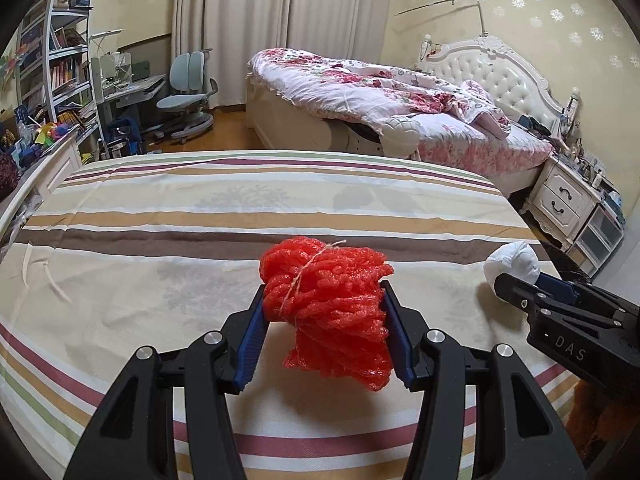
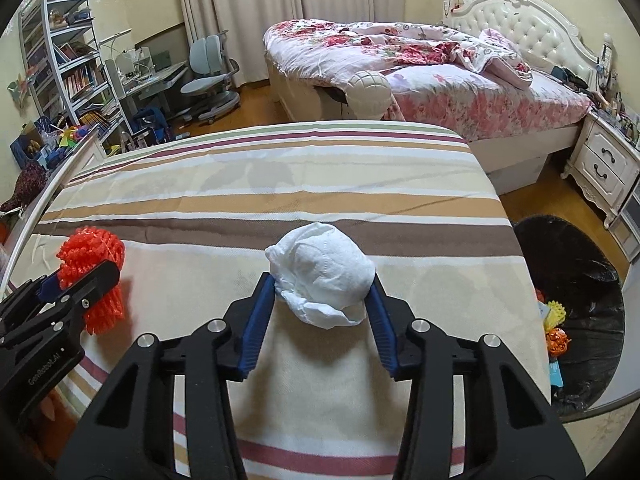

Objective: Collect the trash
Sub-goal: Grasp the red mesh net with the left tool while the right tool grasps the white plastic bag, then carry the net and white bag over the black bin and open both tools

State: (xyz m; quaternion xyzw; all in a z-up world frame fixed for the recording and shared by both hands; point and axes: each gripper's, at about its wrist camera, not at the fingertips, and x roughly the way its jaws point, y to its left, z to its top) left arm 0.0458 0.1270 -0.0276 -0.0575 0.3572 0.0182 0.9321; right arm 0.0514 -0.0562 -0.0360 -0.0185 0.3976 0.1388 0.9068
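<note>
My left gripper (image 1: 324,316) is shut on a red foam net bundle (image 1: 328,304) tied with string, held just above the striped bed cover (image 1: 160,216). My right gripper (image 2: 322,296) is shut on a crumpled white tissue ball (image 2: 324,276) above the same cover. Each gripper shows in the other's view: the right one with the tissue (image 1: 514,262) at the right of the left wrist view, the left one with the red net (image 2: 94,256) at the left of the right wrist view. A black-lined trash bin (image 2: 580,280) holding some trash stands on the floor at the right.
A second bed with a floral quilt (image 2: 400,60) lies beyond. A white nightstand (image 2: 604,164) stands at the far right. A desk, grey chair (image 1: 188,92) and bookshelf (image 1: 60,64) fill the far left. Wooden floor lies between the beds.
</note>
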